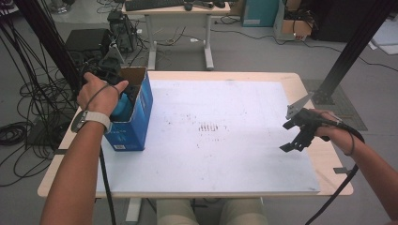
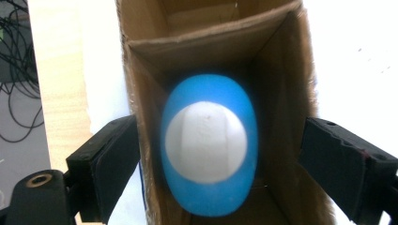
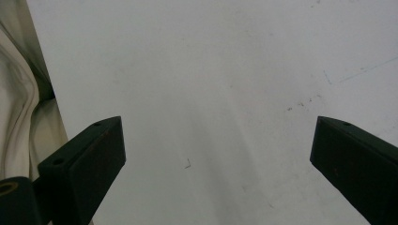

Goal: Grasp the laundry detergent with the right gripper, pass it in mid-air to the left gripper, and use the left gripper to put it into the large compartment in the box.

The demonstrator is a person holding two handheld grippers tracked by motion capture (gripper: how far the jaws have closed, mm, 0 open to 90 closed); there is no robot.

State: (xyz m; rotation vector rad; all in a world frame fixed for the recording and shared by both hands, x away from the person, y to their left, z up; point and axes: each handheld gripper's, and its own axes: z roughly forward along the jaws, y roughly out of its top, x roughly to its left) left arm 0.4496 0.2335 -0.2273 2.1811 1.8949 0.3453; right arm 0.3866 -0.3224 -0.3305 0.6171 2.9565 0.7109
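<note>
1. Box (image 1: pixel 133 112): blue cardboard, open top, standing on the white tabletop (image 1: pixel 225 136) at its left edge.
2. Ball (image 2: pixel 209 145): blue with a white round patch, inside the box, below the rim; the picture is blurred.
3. Left hand-held gripper (image 2: pixel 216 159): over the box opening, jaws spread wide either side of the box walls, gripping nothing.
4. Right hand-held gripper (image 1: pixel 300 133): well apart from the box, above the bare tabletop, jaws released.
</note>
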